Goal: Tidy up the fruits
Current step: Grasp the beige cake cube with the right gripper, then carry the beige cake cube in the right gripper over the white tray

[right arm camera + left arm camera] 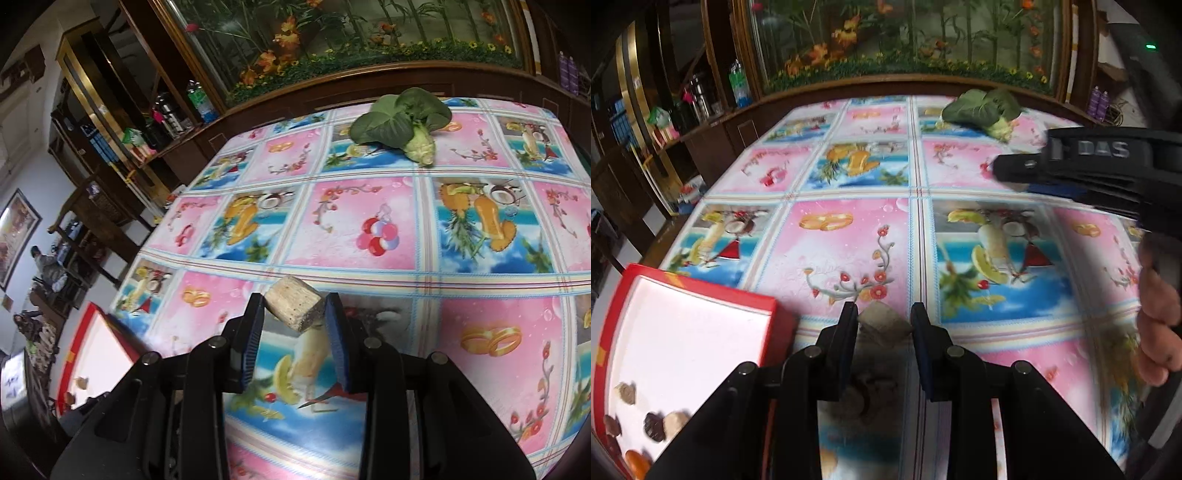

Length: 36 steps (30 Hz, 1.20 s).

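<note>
1. Far left: a red box (775, 308) with a white floor sits at the table's near-left corner. Small pieces lie in its near end, brown, tan and one orange piece (635, 459); too blurred to name.

2. Left gripper (884, 319) hovers just right of the box. A tan, dusty-looking chunk (882, 319) sits between its tips. The fingers (849, 332) flank it closely, but I cannot tell whether they actually pinch it or merely straddle it.

3. Centre: patterned tablecloth (849, 236), fruit prints only, nothing real lying there.

4. Right gripper (295, 310) is clamped on a pale cube-like block (295, 308), held tilted, one corner pointing down, lifted off the cloth.

5. Handling, my guess: the block looks stiff, light and dry, with flat faces. Pads on two opposite faces would hold better than this cornerwise bite, which could let it twist out.

6. Far right edge, back: a leafy green vegetable (399, 122) lies on its side, well apart from both grippers. Leaves look soft and bruisable; the thick pale stem base seems the safer place to take it.
</note>
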Tool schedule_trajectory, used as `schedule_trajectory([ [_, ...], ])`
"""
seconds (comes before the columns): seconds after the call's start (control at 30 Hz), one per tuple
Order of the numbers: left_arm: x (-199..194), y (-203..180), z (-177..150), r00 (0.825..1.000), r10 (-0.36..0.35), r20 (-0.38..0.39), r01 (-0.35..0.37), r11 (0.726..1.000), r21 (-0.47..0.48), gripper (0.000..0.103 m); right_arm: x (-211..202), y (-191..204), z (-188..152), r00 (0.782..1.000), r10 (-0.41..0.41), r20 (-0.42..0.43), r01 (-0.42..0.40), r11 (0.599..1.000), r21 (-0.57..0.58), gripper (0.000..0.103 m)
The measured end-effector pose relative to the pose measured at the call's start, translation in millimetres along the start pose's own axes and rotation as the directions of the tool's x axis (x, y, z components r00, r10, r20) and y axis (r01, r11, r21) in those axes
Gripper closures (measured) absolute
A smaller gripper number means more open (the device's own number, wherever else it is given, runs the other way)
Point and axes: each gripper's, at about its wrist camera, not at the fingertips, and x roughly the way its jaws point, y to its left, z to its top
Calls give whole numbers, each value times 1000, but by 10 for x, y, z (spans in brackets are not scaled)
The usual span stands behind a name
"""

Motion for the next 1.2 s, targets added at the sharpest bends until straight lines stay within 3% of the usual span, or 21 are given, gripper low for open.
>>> schedule_trajectory([
  [0.3,-677,83,-176,988,39,150,-41,999,9,75,-116,498,-250,982,185,-30,-186,981,-55,67],
  [0.53,-967,172,-314,979,44,198,-47,999,7,75,-122,924,-487,978,203,-46,-208,962,-176,67],
  [0.8,-1078,335,-376,966,100,240,-97,995,-21,75,-42,1062,-633,980,188,-65,-198,950,-240,67],
  [1.2,-943,650,-470,967,164,196,-149,985,-90,74,3,1132,-709,980,185,-71,-198,943,-269,67],
])
